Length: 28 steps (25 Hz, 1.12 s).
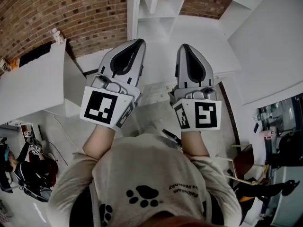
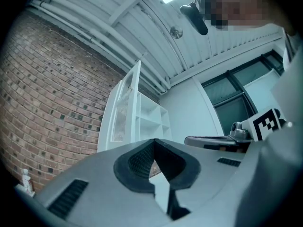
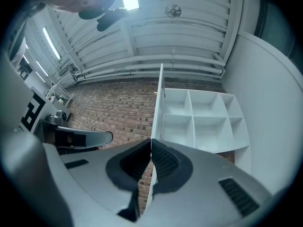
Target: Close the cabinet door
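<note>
The work area is a room with a brick wall [image 1: 71, 18] behind and a white cabinet [image 1: 163, 13] set against it. The cabinet door [image 3: 158, 108] stands open, swung well out so that you see it almost edge-on. The shelf compartments [image 3: 203, 117] to its right are fully exposed.

Treat the task as not yet started on the door. No contact has been made, and the whole closing swing remains.

- **Left claw [image 2: 154, 143]:** tips together, nothing held.
- **Right claw [image 3: 151, 143]:** tips together, nothing held.

Both are raised side by side in front of you, apart from the door.

**Clearances**
- The door's thin edge faces you, so approach its outer face, on the brick-wall side, where the space appears open.
- A white wall [image 1: 265, 46] runs close along the cabinet's right.
- A white bench [image 1: 28, 84] stands at your left, so keep the left elbow clear of its corner.
</note>
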Tool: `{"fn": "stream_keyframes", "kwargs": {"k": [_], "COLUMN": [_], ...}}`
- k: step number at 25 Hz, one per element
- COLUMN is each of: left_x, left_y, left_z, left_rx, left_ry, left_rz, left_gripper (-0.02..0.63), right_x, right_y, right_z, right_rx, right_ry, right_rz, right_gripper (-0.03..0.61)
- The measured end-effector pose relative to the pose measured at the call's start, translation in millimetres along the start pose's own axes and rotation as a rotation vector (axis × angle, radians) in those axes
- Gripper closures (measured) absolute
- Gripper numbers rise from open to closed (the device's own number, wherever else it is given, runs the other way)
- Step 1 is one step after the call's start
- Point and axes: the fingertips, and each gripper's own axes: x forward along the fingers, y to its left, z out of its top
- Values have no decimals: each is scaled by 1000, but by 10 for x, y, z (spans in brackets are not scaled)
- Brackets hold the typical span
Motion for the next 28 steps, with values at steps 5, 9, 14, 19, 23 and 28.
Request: {"fn": "stream_keyframes", "kwargs": {"k": [5,9,14,19,23,28], "left_x": [104,237,449,679,816,908], "left_y": [100,175,286,411,473,582], "left_z": [94,197,349,433,455,508], "left_rx": [10,37,66,80,92,97], "left_ry": [-17,-35,-64,-80,-86,-101], "left_rz": [-13,-7,-2,9,12,26], "left_gripper": [604,604,604,604,604,604], "right_x": [175,331,579,826,969,1300], "right_y": [-62,-158,-231,-332,-384,-301], "right_z": [95,246,335,400,451,698], "right_rx": [-12,11,22,26,19,-114], "right_ry": [-33,-91,-130,-164,-184,-127], "right_rz": [4,33,78,114,132,154], "right_gripper": [568,568,568,568,569,568]}}
